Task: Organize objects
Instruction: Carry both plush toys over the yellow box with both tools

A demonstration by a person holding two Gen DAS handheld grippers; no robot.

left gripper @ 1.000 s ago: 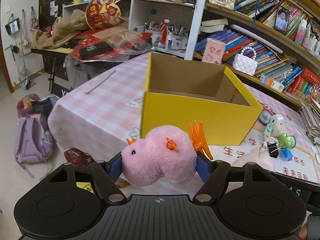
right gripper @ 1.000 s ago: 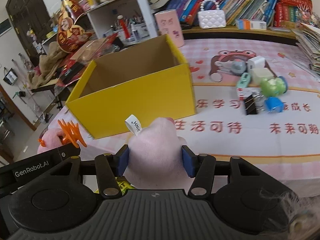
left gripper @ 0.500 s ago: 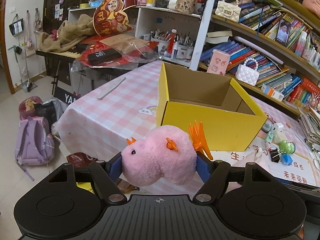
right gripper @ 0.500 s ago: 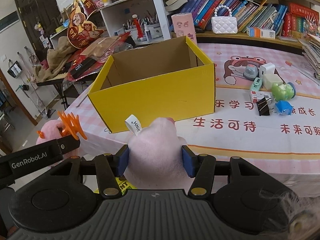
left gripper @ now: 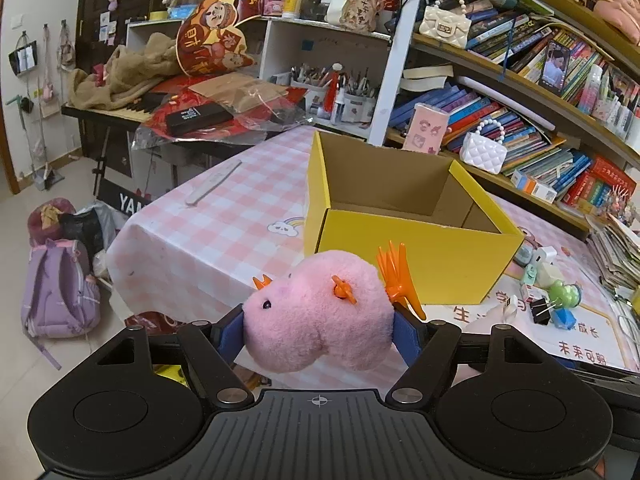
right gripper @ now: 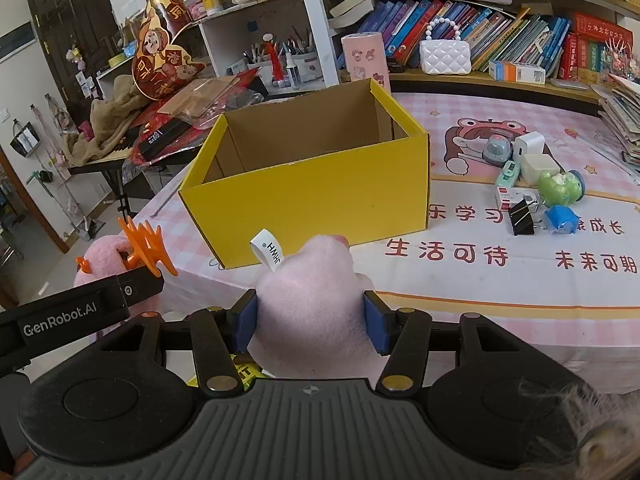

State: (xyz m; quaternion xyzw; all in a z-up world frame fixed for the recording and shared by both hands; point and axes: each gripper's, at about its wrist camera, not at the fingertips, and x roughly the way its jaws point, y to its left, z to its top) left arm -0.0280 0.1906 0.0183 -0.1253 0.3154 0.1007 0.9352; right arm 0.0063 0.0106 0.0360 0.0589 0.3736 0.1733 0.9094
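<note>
Tabletop (right gripper: 472, 280) under a pink checked cloth, crowded bookshelves (left gripper: 532, 92) behind, a purple backpack (left gripper: 56, 292) on the floor — that one shows only in my left view. Yellow box (right gripper: 316, 196) stands open on the cloth. Left gripper (left gripper: 320, 328) clamps the pink plush (left gripper: 316, 320) with orange spikes; right gripper (right gripper: 310, 320) is closed on a paler plush (right gripper: 312, 308) with a white tag. Both are held short of the box. Right view alone shows the clips and small toys (right gripper: 556, 188) clearly.
</note>
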